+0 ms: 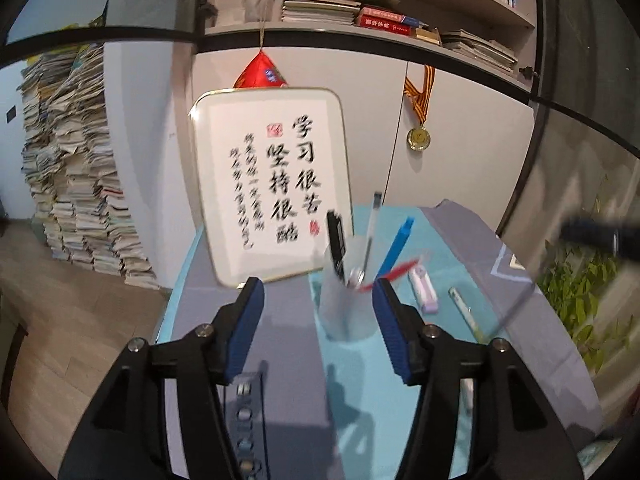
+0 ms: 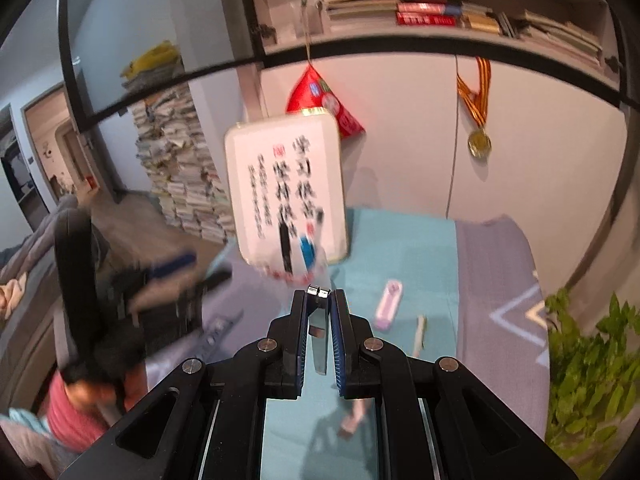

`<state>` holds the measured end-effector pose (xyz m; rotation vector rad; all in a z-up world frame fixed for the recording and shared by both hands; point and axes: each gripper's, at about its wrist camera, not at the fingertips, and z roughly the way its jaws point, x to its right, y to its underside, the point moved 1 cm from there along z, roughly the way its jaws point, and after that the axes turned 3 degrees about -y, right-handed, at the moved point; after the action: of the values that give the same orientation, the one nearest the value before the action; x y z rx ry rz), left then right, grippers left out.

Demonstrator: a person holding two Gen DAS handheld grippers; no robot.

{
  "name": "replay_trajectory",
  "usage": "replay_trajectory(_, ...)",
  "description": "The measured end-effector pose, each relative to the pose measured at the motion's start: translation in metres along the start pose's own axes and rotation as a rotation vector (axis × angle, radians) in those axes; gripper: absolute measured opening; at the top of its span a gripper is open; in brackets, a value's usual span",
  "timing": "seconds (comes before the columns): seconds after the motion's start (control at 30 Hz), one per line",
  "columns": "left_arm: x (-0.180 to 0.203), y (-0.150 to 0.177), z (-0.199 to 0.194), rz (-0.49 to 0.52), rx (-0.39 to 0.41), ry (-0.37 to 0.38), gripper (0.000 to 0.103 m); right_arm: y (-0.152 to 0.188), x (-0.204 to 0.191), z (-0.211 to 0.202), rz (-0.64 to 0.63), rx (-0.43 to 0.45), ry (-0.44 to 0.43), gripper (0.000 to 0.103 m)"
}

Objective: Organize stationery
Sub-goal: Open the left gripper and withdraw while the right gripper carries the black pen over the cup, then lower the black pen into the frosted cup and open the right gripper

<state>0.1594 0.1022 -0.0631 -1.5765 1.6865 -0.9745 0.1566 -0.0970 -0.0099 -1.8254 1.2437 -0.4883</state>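
A clear pen cup [image 1: 346, 312] stands on the teal mat and holds several pens, among them a blue one [image 1: 396, 246], a black one [image 1: 336, 240] and a red one. My left gripper [image 1: 318, 298] is open, its blue pads on either side of the cup, not touching it. A pink-white eraser [image 1: 423, 291] and a slim pale pen [image 1: 464, 308] lie right of the cup. My right gripper [image 2: 319, 294] is shut on a thin silvery metal ruler-like strip [image 2: 319, 338]. The cup [image 2: 298, 258], the eraser [image 2: 389, 305] and the pale pen [image 2: 419, 334] show blurred ahead.
A framed calligraphy board [image 1: 272, 184] leans against the white cabinet behind the cup. A dark strip with round parts [image 1: 244, 412] lies on the grey cloth under my left gripper. A green plant [image 2: 592, 364] stands at the right. Paper stacks [image 1: 72, 168] rise at the left.
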Motion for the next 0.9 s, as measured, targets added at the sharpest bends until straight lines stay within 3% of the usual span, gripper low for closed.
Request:
replay_trajectory(0.43,-0.015,0.025,-0.012,0.001,-0.017,-0.004,0.055,-0.07,-0.044,0.022,-0.061,0.135,-0.019,0.012)
replay_trajectory(0.63,-0.02,0.026,-0.011,-0.015,-0.02,0.009,0.055,-0.072,-0.045,0.054,-0.068,0.112,0.041,0.012)
replay_trajectory(0.9,-0.019,0.03,0.0,-0.014,-0.044,0.019,0.055,-0.065,-0.036,0.073,-0.049,0.063,0.043,0.012)
